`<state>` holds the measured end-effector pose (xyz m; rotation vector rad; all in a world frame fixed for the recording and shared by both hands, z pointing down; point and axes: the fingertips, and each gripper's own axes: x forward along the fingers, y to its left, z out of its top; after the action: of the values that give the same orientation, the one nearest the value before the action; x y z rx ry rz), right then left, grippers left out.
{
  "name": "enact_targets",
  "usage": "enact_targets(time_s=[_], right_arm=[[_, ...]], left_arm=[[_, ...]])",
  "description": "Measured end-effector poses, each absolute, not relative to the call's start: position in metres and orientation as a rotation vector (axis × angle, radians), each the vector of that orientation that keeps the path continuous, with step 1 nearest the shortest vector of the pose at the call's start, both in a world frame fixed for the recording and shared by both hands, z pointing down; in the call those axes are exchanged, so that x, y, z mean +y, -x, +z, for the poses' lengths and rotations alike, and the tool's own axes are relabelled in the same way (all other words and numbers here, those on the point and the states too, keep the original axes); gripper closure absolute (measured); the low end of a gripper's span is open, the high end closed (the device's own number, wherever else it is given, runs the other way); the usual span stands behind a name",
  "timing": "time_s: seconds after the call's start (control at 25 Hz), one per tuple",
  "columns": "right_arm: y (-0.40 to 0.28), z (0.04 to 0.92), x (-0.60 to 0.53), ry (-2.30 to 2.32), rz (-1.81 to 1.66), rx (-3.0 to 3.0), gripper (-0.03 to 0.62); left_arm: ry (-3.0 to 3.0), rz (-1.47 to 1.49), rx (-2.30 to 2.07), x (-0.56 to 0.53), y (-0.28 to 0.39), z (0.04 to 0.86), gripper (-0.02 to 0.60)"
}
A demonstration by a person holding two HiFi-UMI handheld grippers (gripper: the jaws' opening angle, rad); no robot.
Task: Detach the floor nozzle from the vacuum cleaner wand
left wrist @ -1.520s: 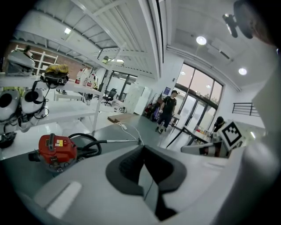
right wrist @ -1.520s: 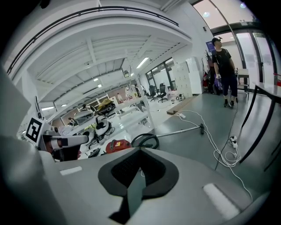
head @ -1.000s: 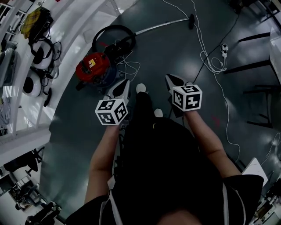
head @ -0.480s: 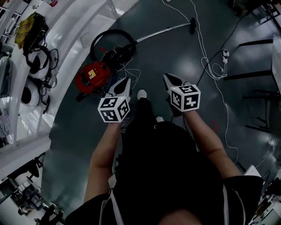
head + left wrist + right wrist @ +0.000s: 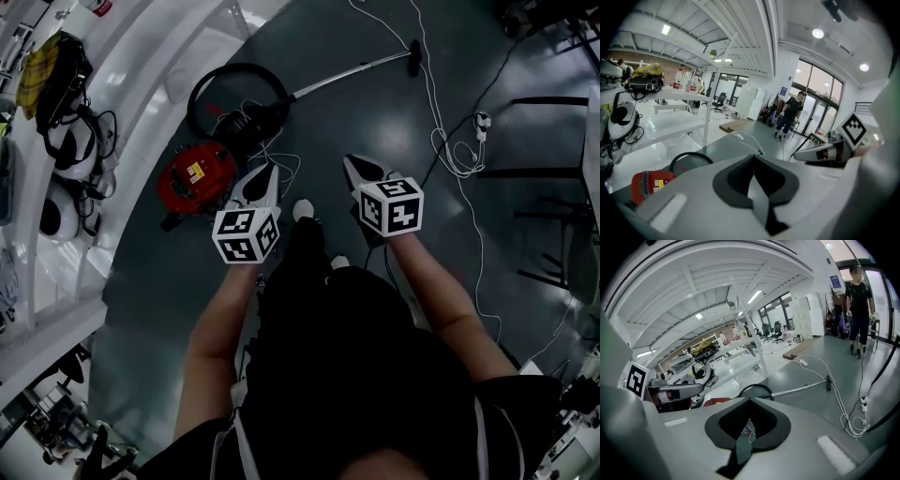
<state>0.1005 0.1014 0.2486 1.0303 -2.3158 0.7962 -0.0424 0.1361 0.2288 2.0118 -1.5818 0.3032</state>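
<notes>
At far left in the head view stands white shelving [image 5: 56, 187], and just off it on the dark floor [image 5: 159, 281] sits the red vacuum body [image 5: 195, 175], with its black hose [image 5: 202, 89] looped above it. The left tongs [image 5: 267, 171] point ahead just right of the red body. In their own view the left tongs [image 5: 752, 180] are closed pad to pad with nothing between them. From the hose loop the wand [image 5: 349, 71] runs as a thin bright line up and to the right, so its long axis lies slantwise across the way both tongs point. The right tongs [image 5: 350, 161] are likewise closed and empty in their own view [image 5: 744, 430], and they aim more squarely at the wand [image 5: 797, 389]. The floor nozzle [image 5: 412, 49] is the small dark piece at the wand's far right end, flat on the floor and well apart from both hands. It also shows at the wand's end in the right gripper view [image 5: 828, 382]. A white cable [image 5: 450, 141] trails just right of it. By my reading the right hand is nearer the nozzle and the left nearer the hose end. That suggests the left steadying the wand while the right takes the nozzle, once both are within reach and opened.
</notes>
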Motion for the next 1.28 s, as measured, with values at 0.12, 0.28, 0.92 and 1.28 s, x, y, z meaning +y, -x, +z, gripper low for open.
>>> enact_targets(time_s=[0.12,0.28,0.92,1.28], right_arm=[[-0.086,0.250,0.082,-1.025,0.780,-2.304,0.597],[-0.073,0.253,0.065,-1.032,0.767,-2.288,0.597],[-0.065,0.296,-0.002,-1.053,0.872,-2.224,0.597],[-0.063,0.321,-0.067,-0.941,0.832,-2.215,0.597]], left_arm=[[-2.009,0.305,-1.554,0.119,0.052,0.235,0.574],[-2.022,0.312,-1.519,0.100,0.064,0.242,0.574],[-1.983,0.376,-1.463,0.045,0.082,0.277,0.574],[-1.913,0.375,-1.530,-0.016,0.073,0.309,0.574]])
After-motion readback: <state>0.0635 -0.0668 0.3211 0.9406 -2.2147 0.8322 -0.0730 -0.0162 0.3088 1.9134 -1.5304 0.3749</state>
